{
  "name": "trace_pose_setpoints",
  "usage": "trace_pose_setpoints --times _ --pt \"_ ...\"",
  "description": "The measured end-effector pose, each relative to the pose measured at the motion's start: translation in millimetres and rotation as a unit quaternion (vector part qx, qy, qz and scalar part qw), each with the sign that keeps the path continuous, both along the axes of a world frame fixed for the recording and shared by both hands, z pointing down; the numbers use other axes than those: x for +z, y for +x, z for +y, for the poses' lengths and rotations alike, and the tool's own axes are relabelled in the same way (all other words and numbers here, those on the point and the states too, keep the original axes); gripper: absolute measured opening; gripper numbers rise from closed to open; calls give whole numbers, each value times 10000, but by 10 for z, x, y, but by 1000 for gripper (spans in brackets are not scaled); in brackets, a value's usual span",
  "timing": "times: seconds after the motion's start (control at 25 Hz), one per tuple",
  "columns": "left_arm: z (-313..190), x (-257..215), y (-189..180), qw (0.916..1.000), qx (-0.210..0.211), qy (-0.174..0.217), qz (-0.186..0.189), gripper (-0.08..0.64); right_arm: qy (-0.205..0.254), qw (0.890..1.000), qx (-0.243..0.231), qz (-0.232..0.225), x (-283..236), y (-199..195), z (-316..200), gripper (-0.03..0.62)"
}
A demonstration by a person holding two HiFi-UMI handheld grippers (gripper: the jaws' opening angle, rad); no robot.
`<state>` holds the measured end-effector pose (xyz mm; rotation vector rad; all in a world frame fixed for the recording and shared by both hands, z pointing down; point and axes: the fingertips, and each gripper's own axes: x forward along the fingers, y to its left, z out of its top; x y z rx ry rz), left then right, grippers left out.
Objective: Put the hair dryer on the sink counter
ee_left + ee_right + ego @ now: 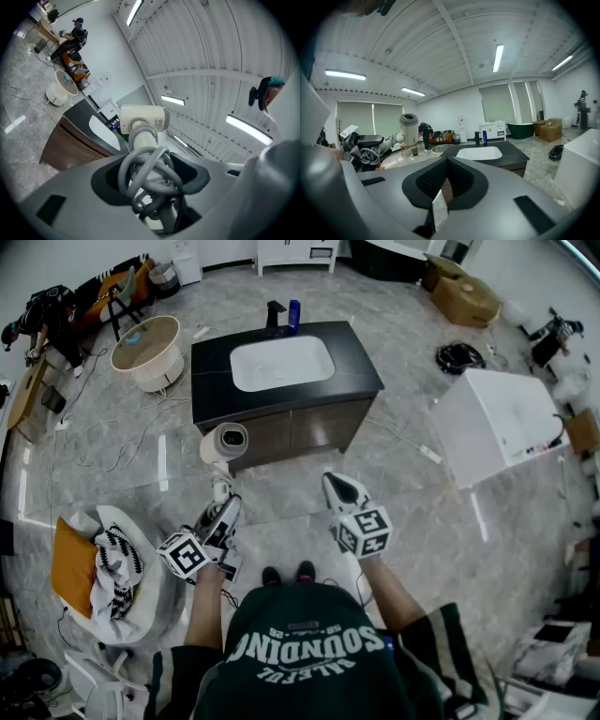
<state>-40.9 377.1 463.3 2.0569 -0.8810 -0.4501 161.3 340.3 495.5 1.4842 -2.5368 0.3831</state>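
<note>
A white hair dryer [225,442] with its grey cord coiled round the handle stands up from my left gripper [225,509], which is shut on the handle. In the left gripper view the hair dryer [143,120] rises between the jaws of the left gripper [150,174], and the cord loops lie over them. The black sink counter [358,371] with a white basin [281,362] stands just ahead on the floor. My right gripper [339,491] hangs beside it, shut and holding nothing. From the right gripper [440,190] I see the counter [516,152] and the hair dryer [408,126] to the left.
A black faucet [275,313] and a blue bottle [293,313] stand at the counter's far edge. A round tub [148,352] sits at left, a white cabinet [506,423] at right, a cushioned chair [103,568] near left. Cables trail over the marble floor.
</note>
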Motion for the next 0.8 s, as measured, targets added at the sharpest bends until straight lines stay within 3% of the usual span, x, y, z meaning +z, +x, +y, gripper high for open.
trace_pose_setpoints --times 0.56,0.8 --pt "-117 114 -105 9998 -107 -126 -72 244 -44 9999 -29 -138 -32 14 -68 0" --pt "-126 129 -21 9998 -147 -155 61 244 -59 9999 -96 -112 -19 98 -66 0"
